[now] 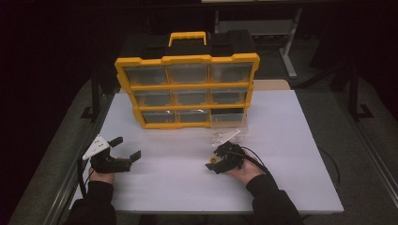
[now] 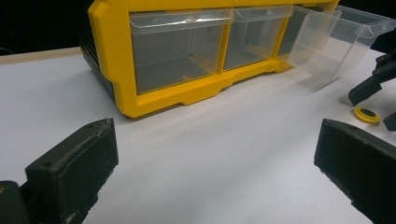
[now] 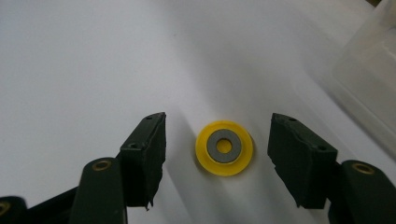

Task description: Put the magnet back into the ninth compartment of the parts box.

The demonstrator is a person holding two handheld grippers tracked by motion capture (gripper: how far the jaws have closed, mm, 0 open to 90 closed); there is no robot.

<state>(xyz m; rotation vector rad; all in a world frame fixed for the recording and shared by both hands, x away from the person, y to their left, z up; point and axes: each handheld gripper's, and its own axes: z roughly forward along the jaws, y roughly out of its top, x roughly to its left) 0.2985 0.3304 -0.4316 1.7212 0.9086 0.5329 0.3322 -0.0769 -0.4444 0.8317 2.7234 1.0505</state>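
Now flat yellow disc (image 3: 224, 148), grey ring centre, between wide-open right gripper (image 3: 217, 149) fingers; left gripper (image 1: 126, 146) open, empty.

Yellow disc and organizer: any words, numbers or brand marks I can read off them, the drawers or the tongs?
None can be read.
Yellow disc: plain, with a grey ring.
Yellow organizer: no legible mark.
Pulled-out clear drawer: no label.
Right tongs and left tongs: bare black.
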